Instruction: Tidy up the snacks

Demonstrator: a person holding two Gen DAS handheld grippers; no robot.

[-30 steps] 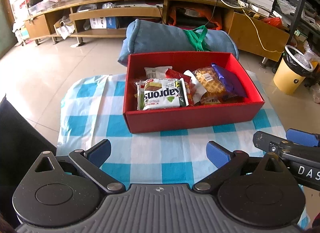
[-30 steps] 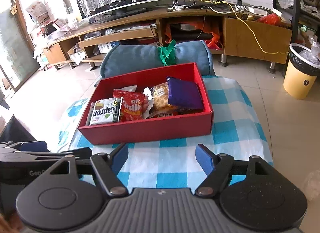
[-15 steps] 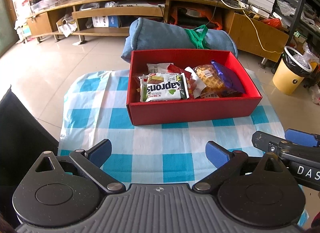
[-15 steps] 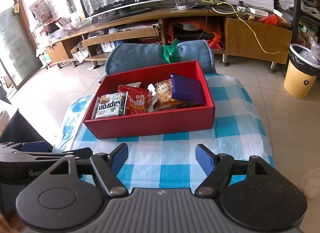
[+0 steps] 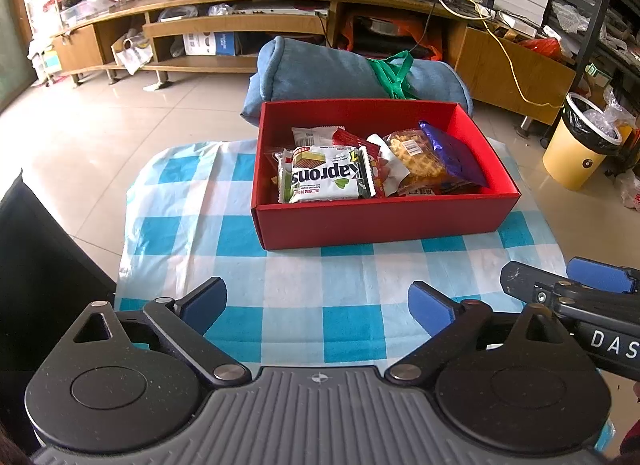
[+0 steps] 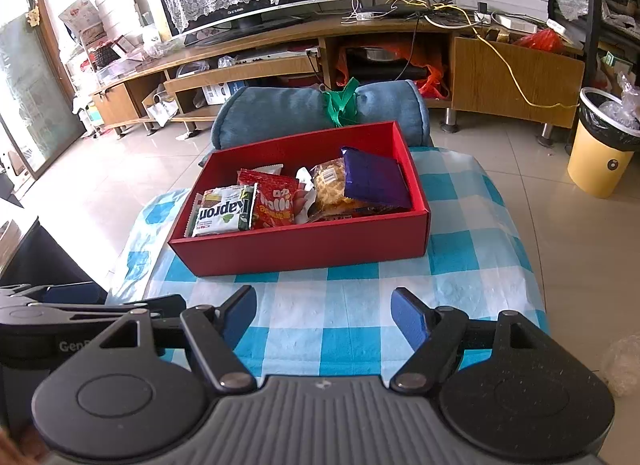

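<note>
A red box (image 5: 380,221) (image 6: 304,249) sits on a blue-and-white checked cloth (image 5: 320,297) (image 6: 340,317). Several snack packets lie in it: a white Kaprons wafer pack (image 5: 326,179) (image 6: 224,211), a red bag (image 6: 278,203), a clear waffle pack (image 5: 416,153) (image 6: 330,181) and a purple packet (image 5: 452,155) (image 6: 376,179). My left gripper (image 5: 318,303) hovers open over the cloth, short of the box, with nothing between its blue pads. My right gripper (image 6: 324,311) hangs open and empty in the same way. Each gripper shows at the edge of the other's view.
A rolled blue cushion (image 5: 352,73) tied with green strap lies behind the box. A long wooden TV stand (image 5: 240,13) runs along the back wall. A yellow bin (image 5: 580,145) stands on the tiled floor at right. A black object (image 5: 40,265) borders the cloth at left.
Both views have pulled back a little from the box, which now looks smaller and farther. The grippers' openings and the snacks in the box are unchanged.
</note>
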